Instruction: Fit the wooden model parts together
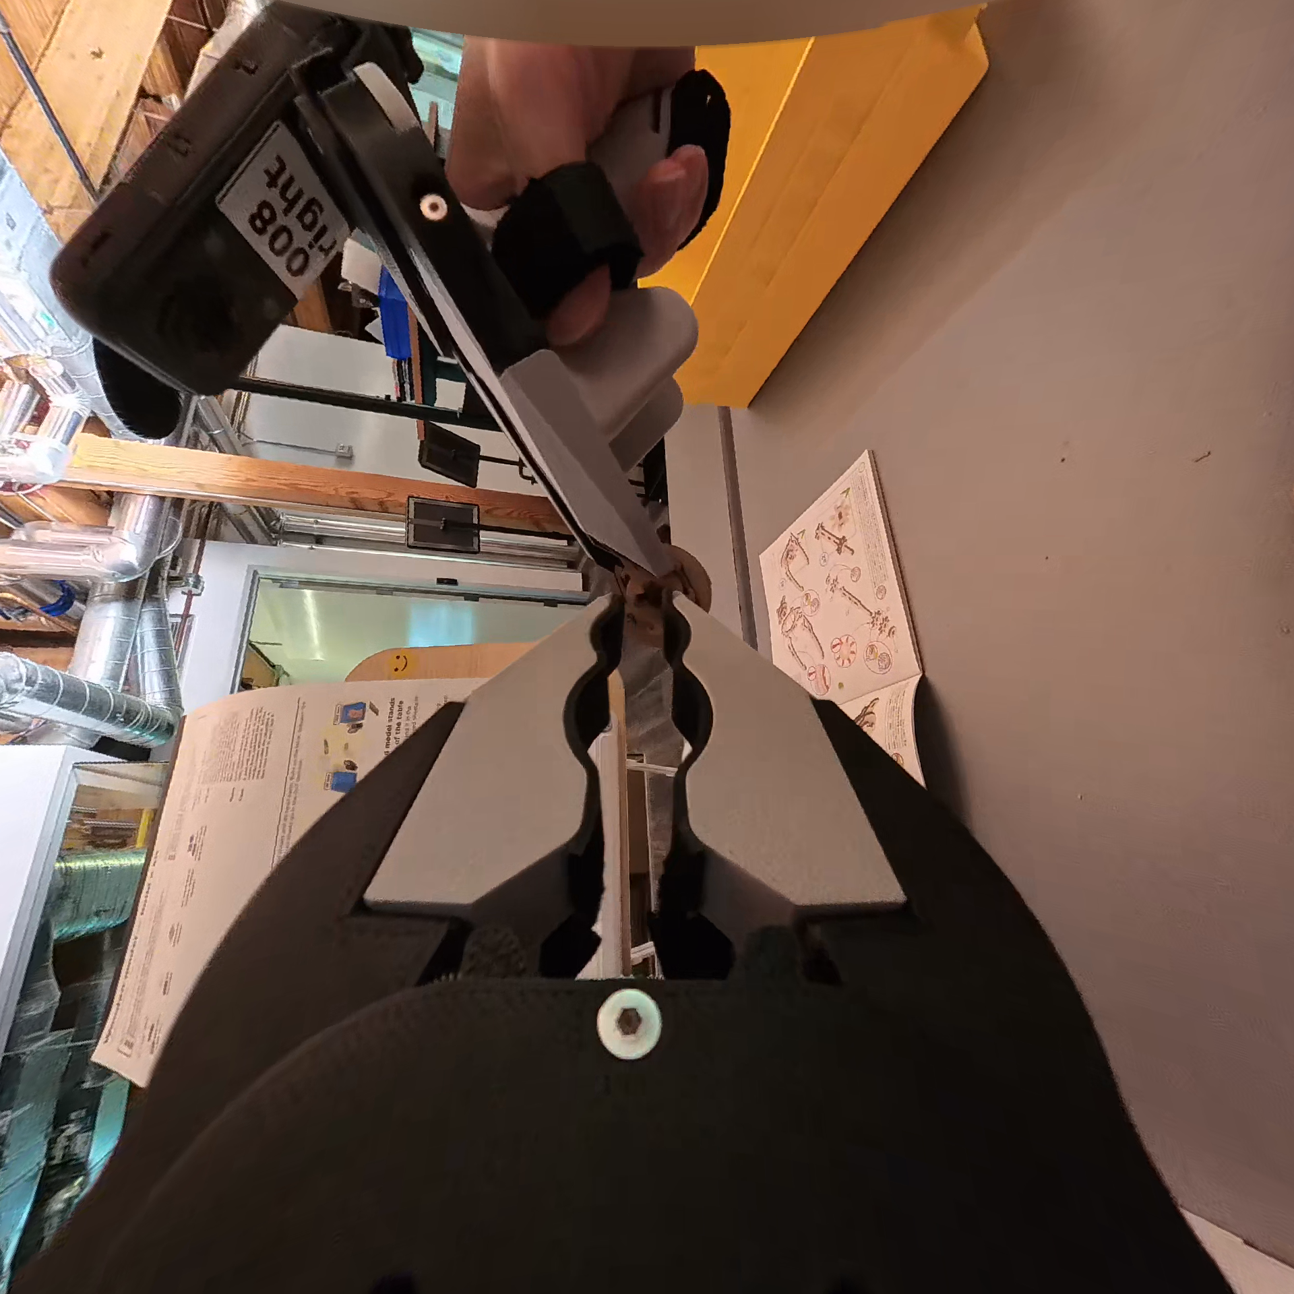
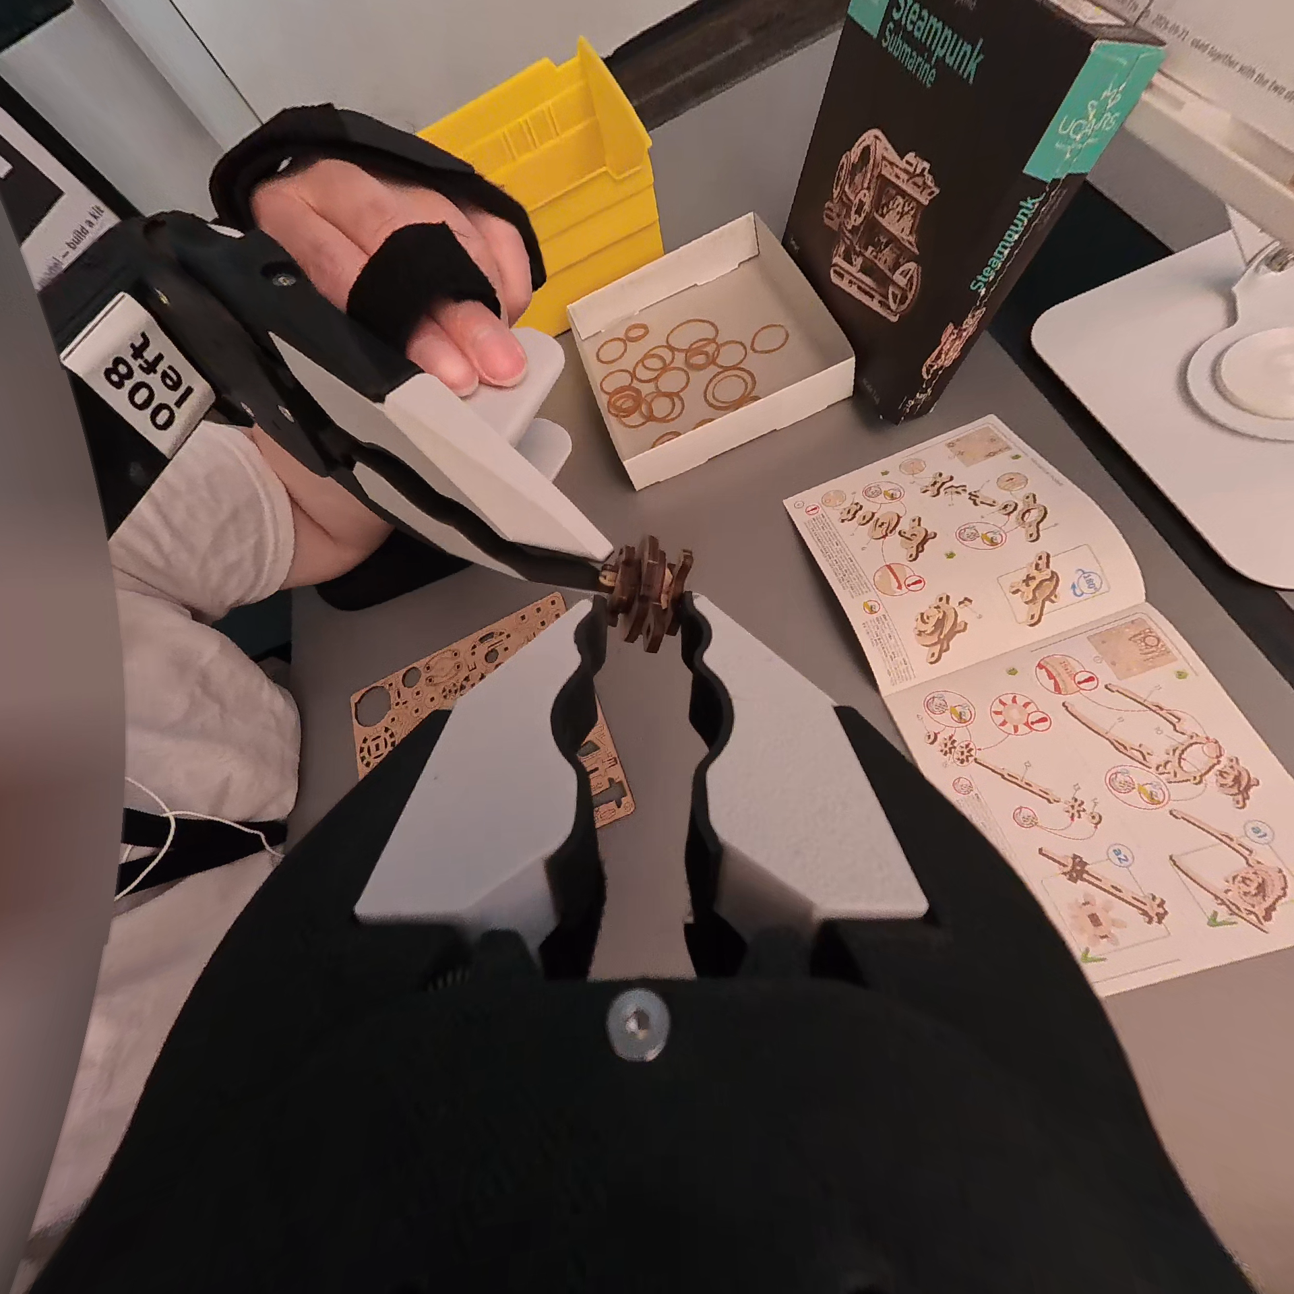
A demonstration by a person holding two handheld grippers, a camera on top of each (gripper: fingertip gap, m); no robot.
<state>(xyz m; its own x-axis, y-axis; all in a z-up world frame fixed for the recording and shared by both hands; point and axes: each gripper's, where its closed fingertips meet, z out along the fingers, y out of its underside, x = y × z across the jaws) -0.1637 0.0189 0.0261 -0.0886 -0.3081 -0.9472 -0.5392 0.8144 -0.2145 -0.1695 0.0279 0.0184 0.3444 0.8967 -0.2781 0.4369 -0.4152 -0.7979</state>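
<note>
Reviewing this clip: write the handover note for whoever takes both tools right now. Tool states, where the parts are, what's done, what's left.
Left tool: shut on the small wooden assembly, pinching its end from the left, above the table.
Right tool: tips close on the same assembly's stacked discs.
Parts: cut-out wooden sheet flat on the table under the tools; open instruction booklet to the right; white box of rubber bands, yellow bin and kit box behind.
Done: several discs are stacked together.
Left: probably seat the pieces fully, then check the booklet for the next part.
</note>
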